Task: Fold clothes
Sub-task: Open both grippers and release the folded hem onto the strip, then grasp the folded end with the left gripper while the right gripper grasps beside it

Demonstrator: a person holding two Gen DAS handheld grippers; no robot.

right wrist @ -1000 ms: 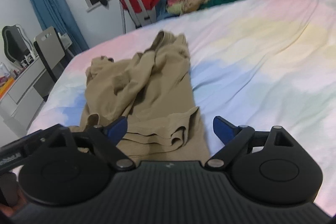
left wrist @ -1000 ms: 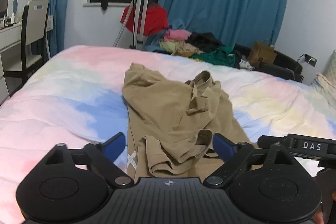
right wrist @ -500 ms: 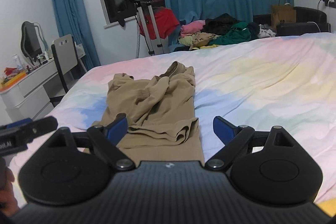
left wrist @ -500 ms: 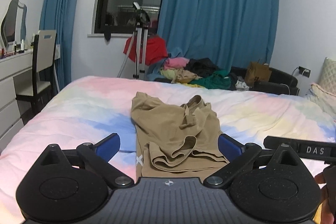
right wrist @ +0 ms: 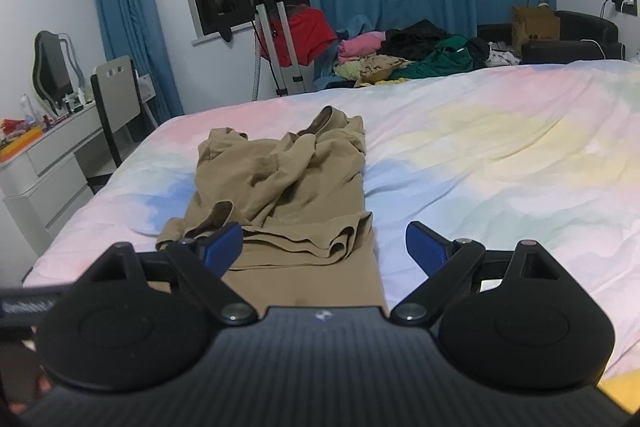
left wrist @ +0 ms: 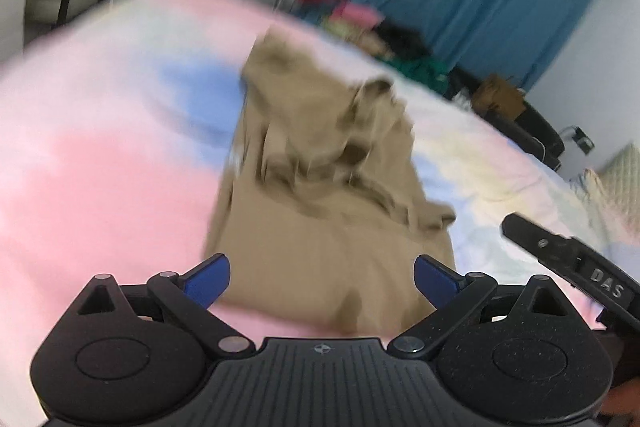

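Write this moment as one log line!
tan crumpled garment: lying on pastel bed cover | left gripper: open, empty | right gripper: open, empty

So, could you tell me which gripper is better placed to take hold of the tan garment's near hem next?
Probably the left gripper: open, low, its fingers straddling the tan garment at its near edge. The right gripper, also open, looks further back.

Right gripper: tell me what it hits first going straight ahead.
Probably the tan garment on the bed. The open right gripper points along its near end, nothing between; its height above the cloth is unclear.
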